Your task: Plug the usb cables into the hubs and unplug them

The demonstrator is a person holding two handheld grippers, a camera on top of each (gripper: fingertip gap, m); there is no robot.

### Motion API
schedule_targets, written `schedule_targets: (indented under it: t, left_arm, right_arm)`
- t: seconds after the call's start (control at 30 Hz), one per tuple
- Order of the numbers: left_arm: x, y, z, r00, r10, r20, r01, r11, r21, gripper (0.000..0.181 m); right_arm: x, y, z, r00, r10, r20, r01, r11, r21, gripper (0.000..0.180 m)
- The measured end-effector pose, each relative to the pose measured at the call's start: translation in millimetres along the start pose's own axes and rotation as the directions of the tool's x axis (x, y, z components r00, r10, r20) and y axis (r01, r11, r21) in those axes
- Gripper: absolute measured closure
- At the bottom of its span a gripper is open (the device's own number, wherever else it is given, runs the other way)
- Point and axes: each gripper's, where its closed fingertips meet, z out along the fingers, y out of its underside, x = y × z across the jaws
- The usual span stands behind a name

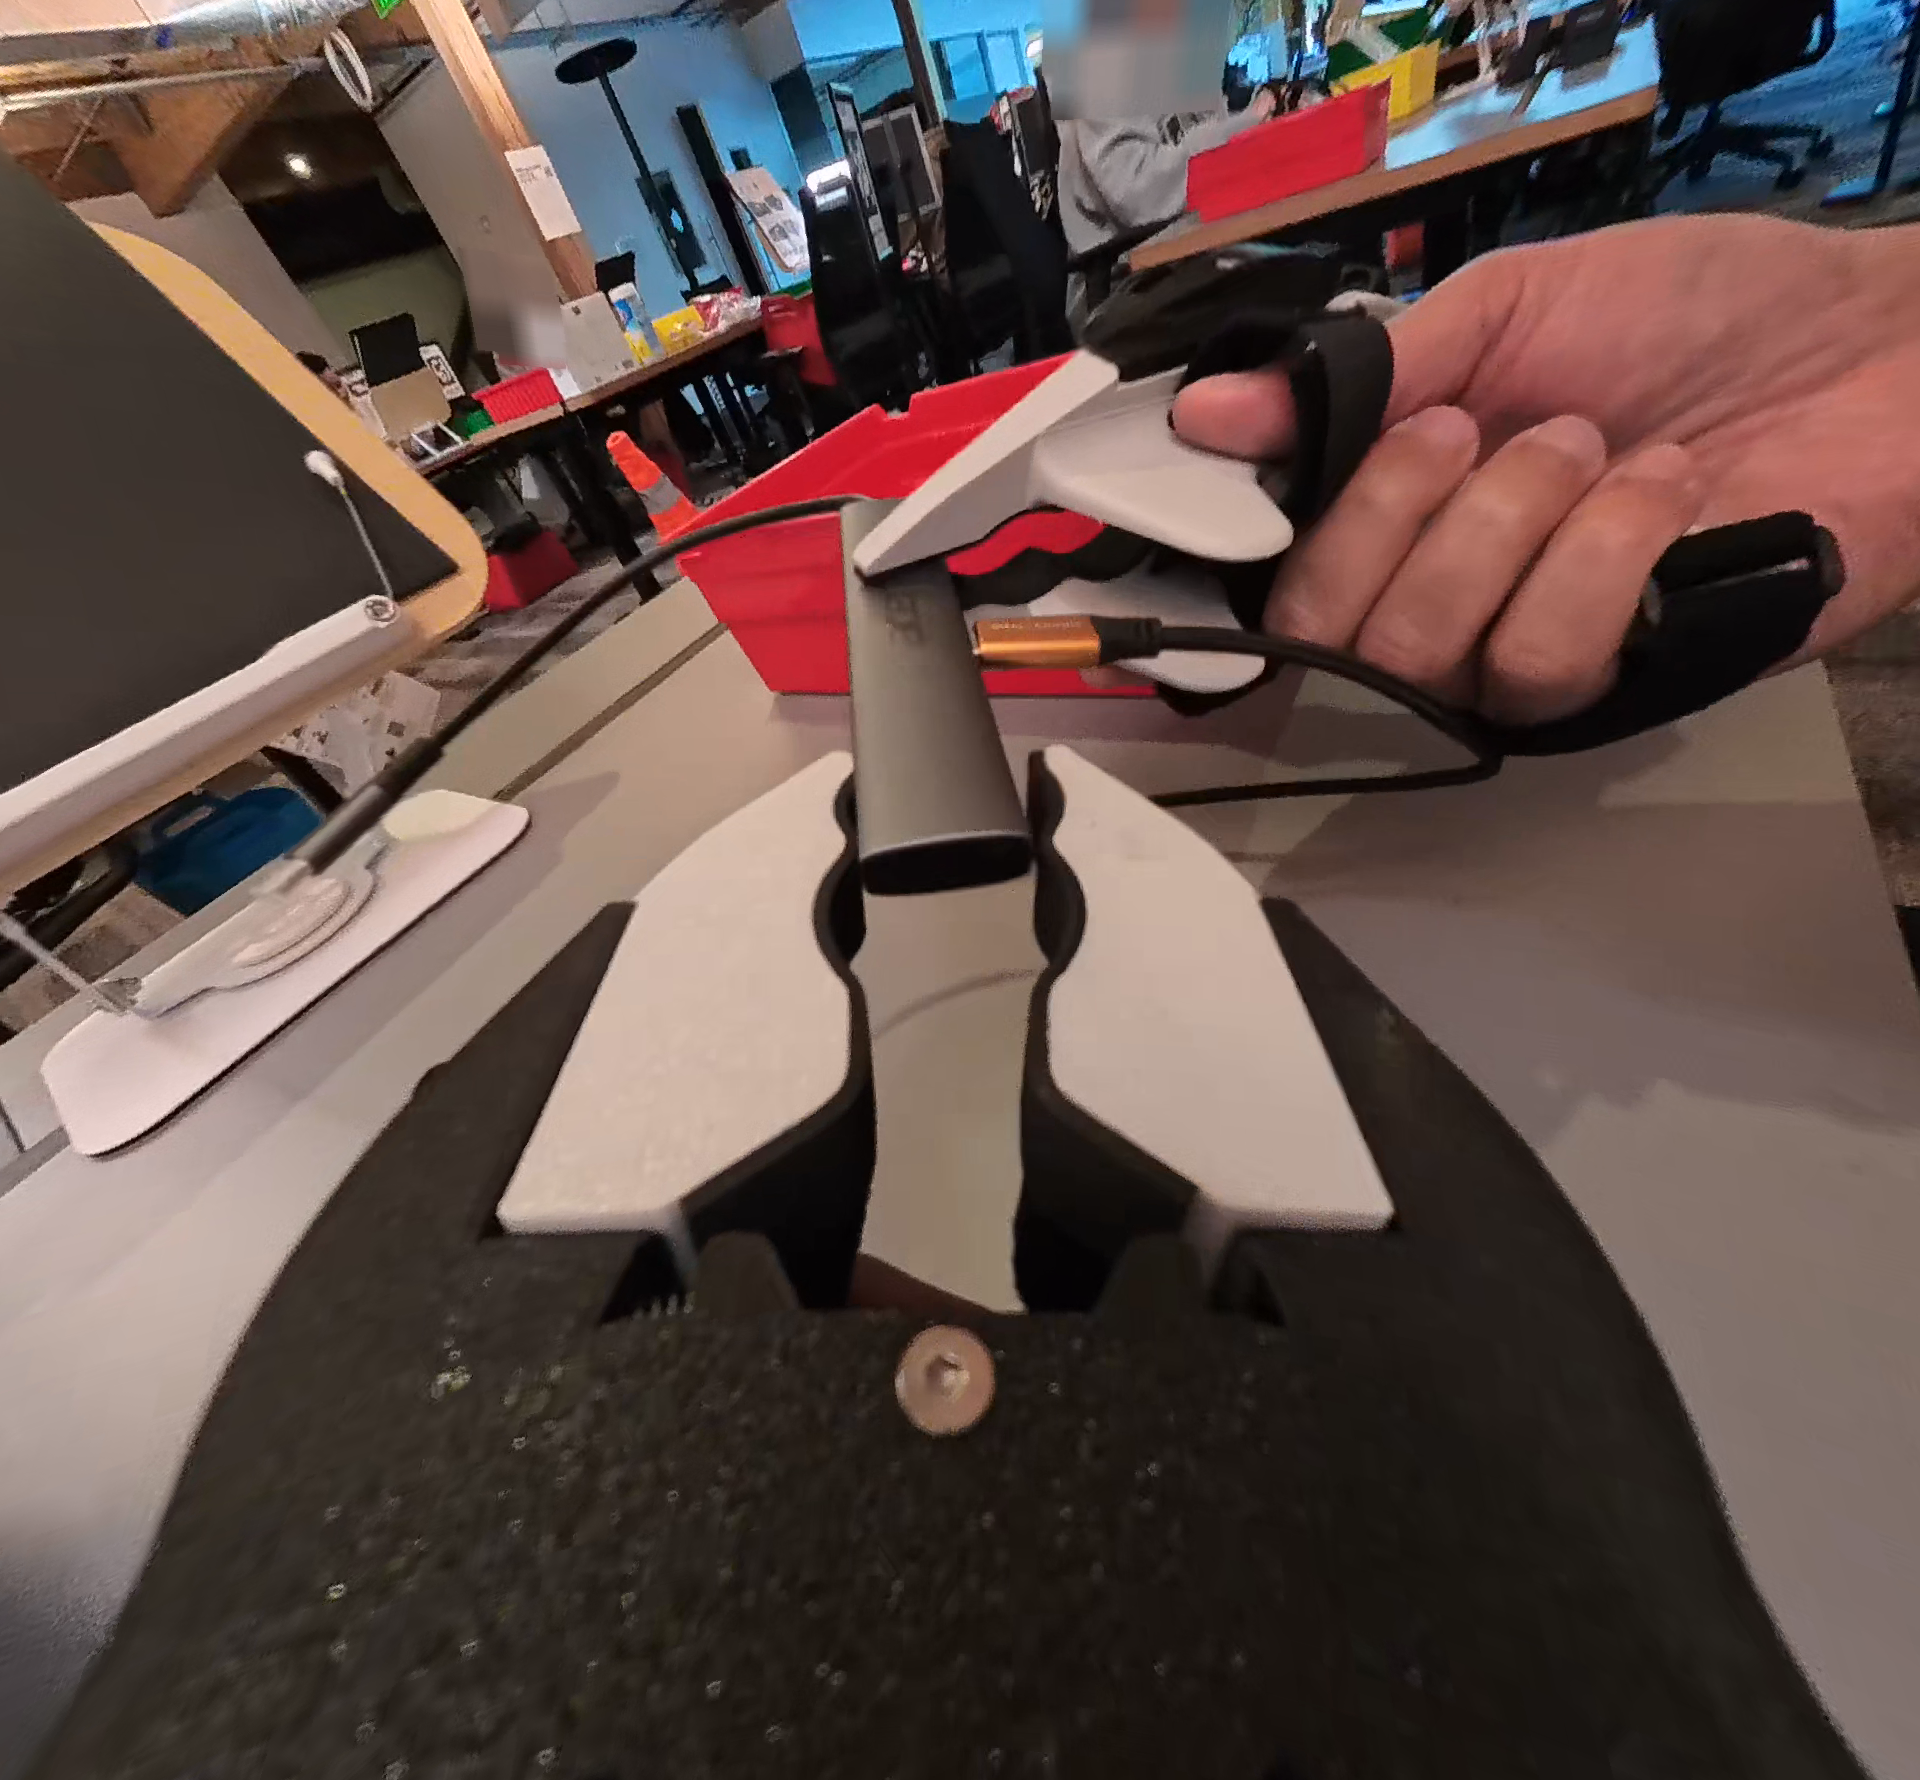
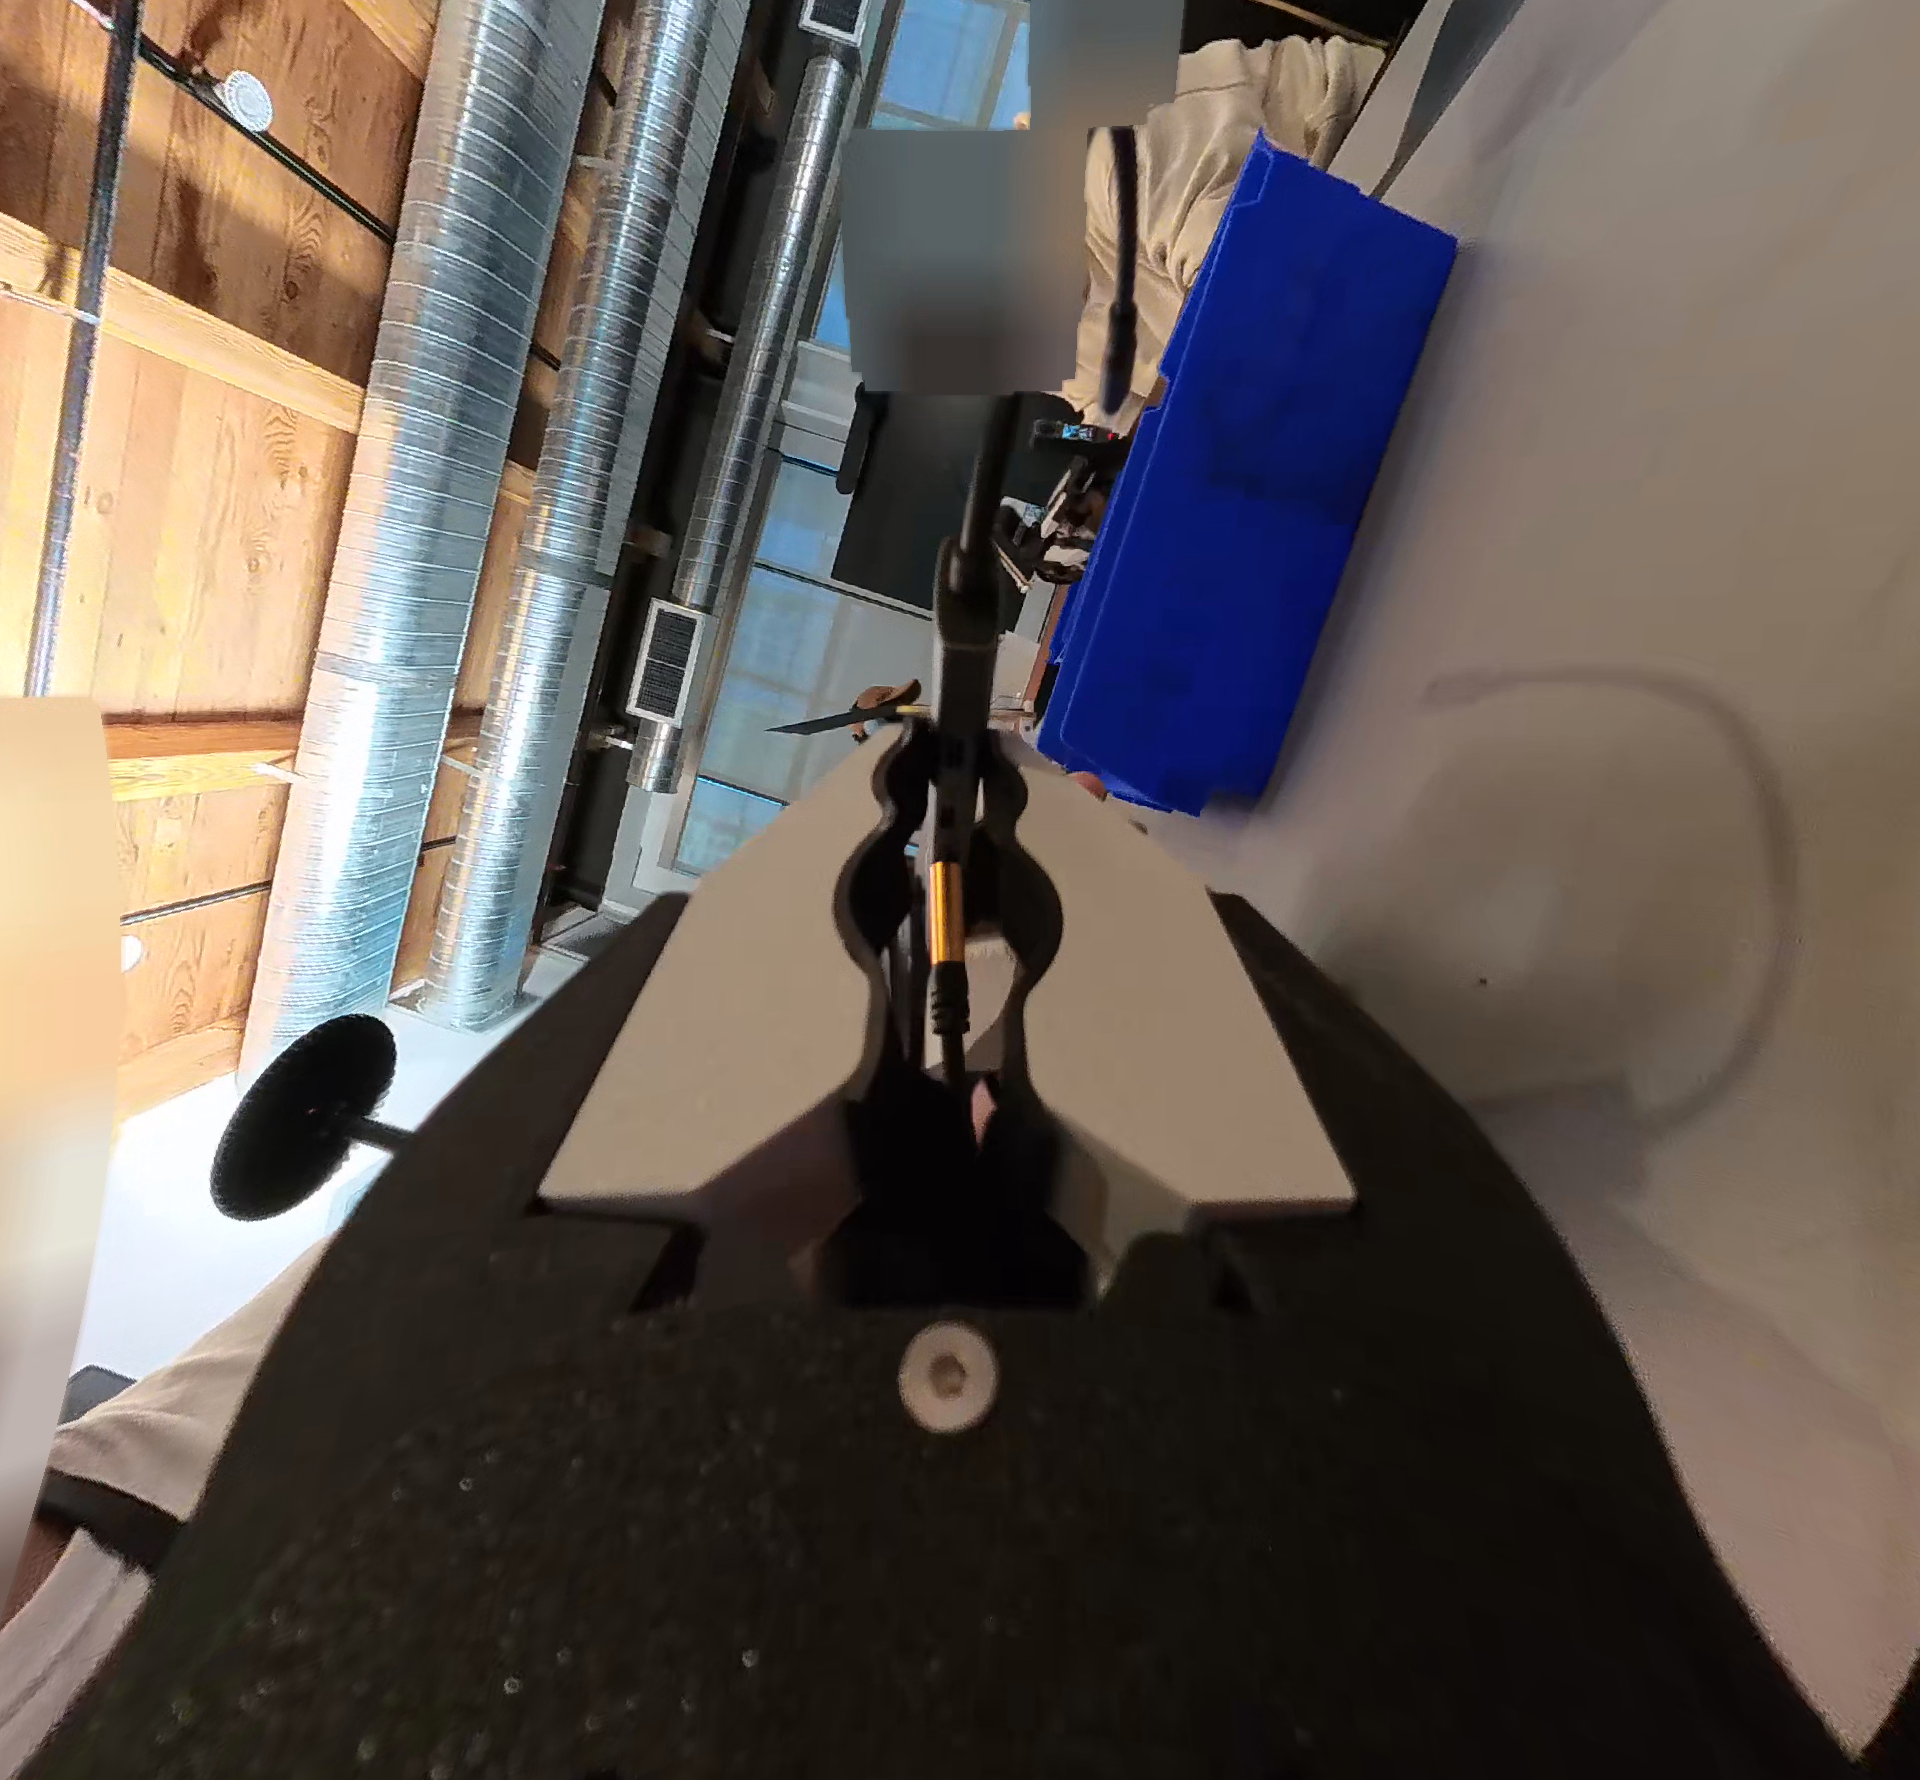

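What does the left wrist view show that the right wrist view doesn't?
Only the left wrist view shows the grey hub clamped in the left gripper, a red bin, and the person's hand working the right gripper.

Only the right wrist view shows a blue bin and ceiling ducts.

Both show the gold-collared USB plug held in the right gripper's jaws, and the grey table.

The left gripper (image 1: pixel 943 816) clamps both white fingers (image 1: pixel 727 982) on the near end of the hub (image 1: pixel 914 733). The right gripper (image 1: pixel 1029 587), held in a bare hand (image 1: pixel 1579 483), reaches the hub's right side, pinching the plug (image 1: pixel 1034 641).
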Motion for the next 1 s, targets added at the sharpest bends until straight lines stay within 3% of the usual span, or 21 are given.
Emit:
schedule_targets:
  t: [0.27,0.43,0.53,0.63,0.7,0.8,0.87,1.0]
  left_arm:
    - [-7.9,-24.2,-10.0,0.995,-0.053,0.085,0.039,0.988,0.151,0.156]
    - [-8.6,-17.3,-6.0,0.996,-0.054,0.072,0.048,0.995,0.084,0.157]
    - [-9.9,-20.0,-5.5,0.996,-0.023,0.087,0.019,0.999,0.044,0.157]
    - [-15.5,-28.0,-7.7,0.995,-0.003,0.101,0.0,1.0,0.03,0.157]
    - [-24.8,-29.7,-10.5,0.992,0.002,0.124,-0.003,1.0,0.012,0.157]
    - [-38.0,-28.4,-15.3,0.986,-0.017,0.163,0.018,1.0,-0.005,0.157]
    - [-40.7,-26.3,-17.0,0.984,-0.01,0.177,0.014,1.0,-0.018,0.157]
    - [-42.7,-24.5,-17.4,0.98,-0.003,0.201,0.01,1.0,-0.03,0.157]
  right_arm:
    - [-3.9,6.3,5.0,0.999,-0.013,-0.033,0.013,1.0,0.021,0.169]
    - [1.3,2.9,2.6,0.999,0.0,-0.05,0.003,0.999,0.052,0.169]
    - [-0.2,1.7,3.3,0.994,-0.078,-0.079,0.081,0.996,0.043,0.165]
    - [-8.2,2.3,2.0,0.959,-0.26,-0.112,0.262,0.965,0.008,0.16]
    - [-10.5,3.0,-0.4,0.871,-0.46,-0.172,0.462,0.886,-0.029,0.152]
    - [-9.3,7.0,-2.7,0.612,-0.739,-0.281,0.743,0.659,-0.118,0.149]
    - [-9.3,9.3,-0.5,0.487,-0.81,-0.327,0.818,0.554,-0.152,0.155]
    - [-15.8,14.3,4.2,0.344,-0.874,-0.343,0.888,0.422,-0.185,0.161]
